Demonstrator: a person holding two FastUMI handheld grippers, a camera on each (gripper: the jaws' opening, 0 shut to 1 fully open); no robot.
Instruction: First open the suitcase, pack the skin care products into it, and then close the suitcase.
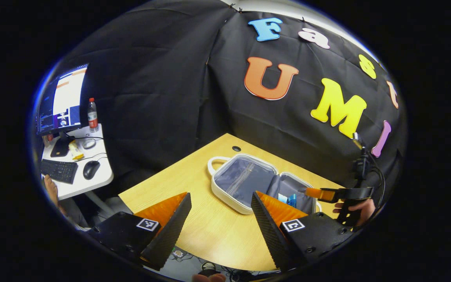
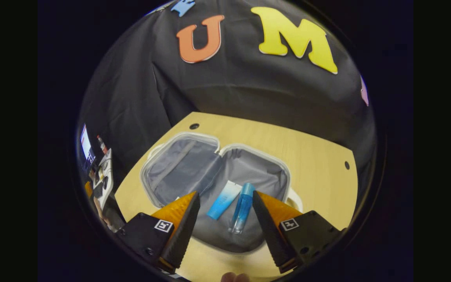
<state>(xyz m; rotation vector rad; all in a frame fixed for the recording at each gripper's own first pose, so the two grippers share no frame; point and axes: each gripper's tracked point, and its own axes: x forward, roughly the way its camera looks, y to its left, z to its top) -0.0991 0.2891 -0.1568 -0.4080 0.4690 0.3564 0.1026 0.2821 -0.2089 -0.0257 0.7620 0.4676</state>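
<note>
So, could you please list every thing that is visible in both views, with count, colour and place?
suitcase: 1, white shell with grey lining, lying open on the table
tube: 1, white and blue, inside the nearer half of the suitcase
bottle: 1, blue, inside the same half, beside the tube
table: 1, light wood, in the middle of the booth
side desk: 1, white, far left in the left gripper view
monitor: 1, lit, on the side desk
keyboard: 1, black, on the side desk
mouse: 1, black, beside the keyboard
water bottle: 1, clear with red cap, beside the monitor
left gripper: 1, black with orange fingers, open, above the table
right gripper: 1, same colours, open, above the suitcase
</note>
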